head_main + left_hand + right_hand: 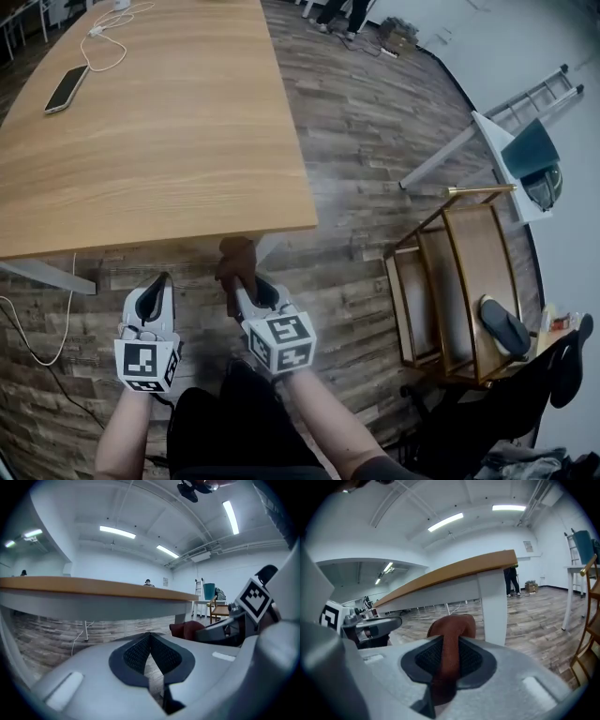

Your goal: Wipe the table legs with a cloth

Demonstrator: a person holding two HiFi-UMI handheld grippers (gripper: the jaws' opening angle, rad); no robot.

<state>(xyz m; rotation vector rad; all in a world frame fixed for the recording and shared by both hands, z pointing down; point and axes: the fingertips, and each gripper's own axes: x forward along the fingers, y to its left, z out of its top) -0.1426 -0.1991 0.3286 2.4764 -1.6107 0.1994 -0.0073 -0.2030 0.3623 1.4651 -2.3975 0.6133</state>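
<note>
Wood-grain surface (169, 141) fills the upper left of the head view, seen from above. A dark phone (66, 89) and a looped white cable (111, 42) lie on it near its far left side. Below the surface's near edge, over the plank floor (356, 141), the left gripper (159, 286) hangs apart from everything, its jaws meeting at the tips with nothing between them. Just to its right, the right gripper (248, 292) is clamped on a rust-brown cloth (236, 261), which bunches up beyond the jaws, close under the surface's corner. The white table leg (493, 604) stands just right of the cloth; whether the two touch cannot be told. Further right stands a wooden rack (459, 272) with a dark shoe (504, 325) on it
</note>
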